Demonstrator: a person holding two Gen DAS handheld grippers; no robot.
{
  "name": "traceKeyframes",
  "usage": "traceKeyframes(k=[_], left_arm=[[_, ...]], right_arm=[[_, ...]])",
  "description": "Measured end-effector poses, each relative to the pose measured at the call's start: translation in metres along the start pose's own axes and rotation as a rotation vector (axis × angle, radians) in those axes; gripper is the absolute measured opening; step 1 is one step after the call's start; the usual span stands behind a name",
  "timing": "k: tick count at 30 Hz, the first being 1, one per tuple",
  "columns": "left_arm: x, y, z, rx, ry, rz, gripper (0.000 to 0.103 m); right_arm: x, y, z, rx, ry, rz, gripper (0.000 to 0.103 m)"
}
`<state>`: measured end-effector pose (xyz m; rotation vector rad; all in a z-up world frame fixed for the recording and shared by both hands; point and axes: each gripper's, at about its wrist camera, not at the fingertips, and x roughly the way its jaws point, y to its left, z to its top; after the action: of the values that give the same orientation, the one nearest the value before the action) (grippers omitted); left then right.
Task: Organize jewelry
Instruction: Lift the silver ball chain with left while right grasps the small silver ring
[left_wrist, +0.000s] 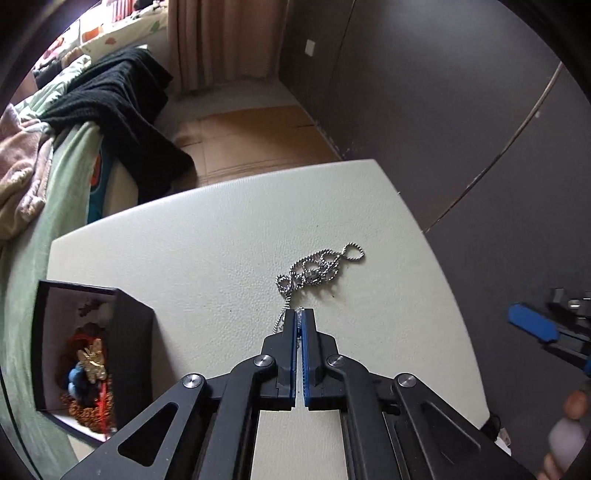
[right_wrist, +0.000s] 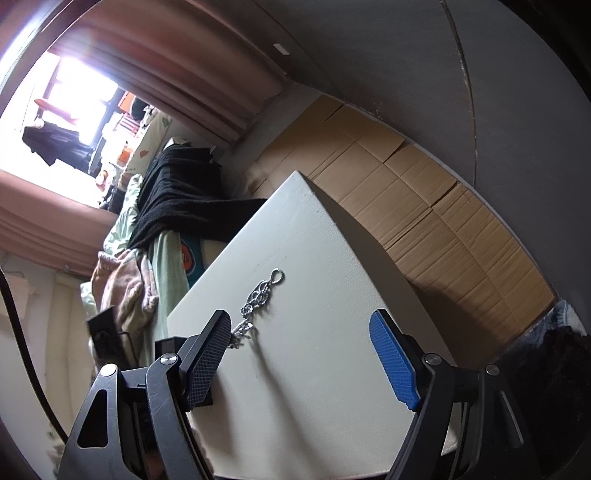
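A silver ball-chain necklace lies in a loose heap on the white tabletop. One strand runs from the heap toward me and into the tips of my left gripper, whose blue pads are pressed together on it. An open black box at the table's left edge holds a gold butterfly piece and beaded items. My right gripper hovers open over the table's near side, with the necklace beyond its left finger and nothing between its pads. It also shows at the right edge of the left wrist view.
A bed with a green sheet and a black knit garment borders the table's left side. Flattened cardboard covers the floor beyond the table, below a dark wall. A person's hand shows at the lower right.
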<state>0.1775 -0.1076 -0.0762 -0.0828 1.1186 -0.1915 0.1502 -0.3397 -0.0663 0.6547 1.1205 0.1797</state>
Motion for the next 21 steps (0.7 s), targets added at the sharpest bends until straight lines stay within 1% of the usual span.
traceKeyframes(k=[4,12,21], left_arm=[[-0.031,0.000,0.000,-0.007,-0.048,-0.018,0.001],[-0.104,0.005,0.014,-0.005,-0.173,-0.041,0.001],[-0.176,-0.003,0.025,0.027,-0.291,-0.062,0.001]], right_arm=[[0.009,0.006,-0.003,-0.011,0.018,-0.006,0.078],[0.025,0.019,-0.008,-0.045,0.043,-0.005,0.078],[0.041,0.024,-0.011,-0.071,0.072,-0.005,0.078]])
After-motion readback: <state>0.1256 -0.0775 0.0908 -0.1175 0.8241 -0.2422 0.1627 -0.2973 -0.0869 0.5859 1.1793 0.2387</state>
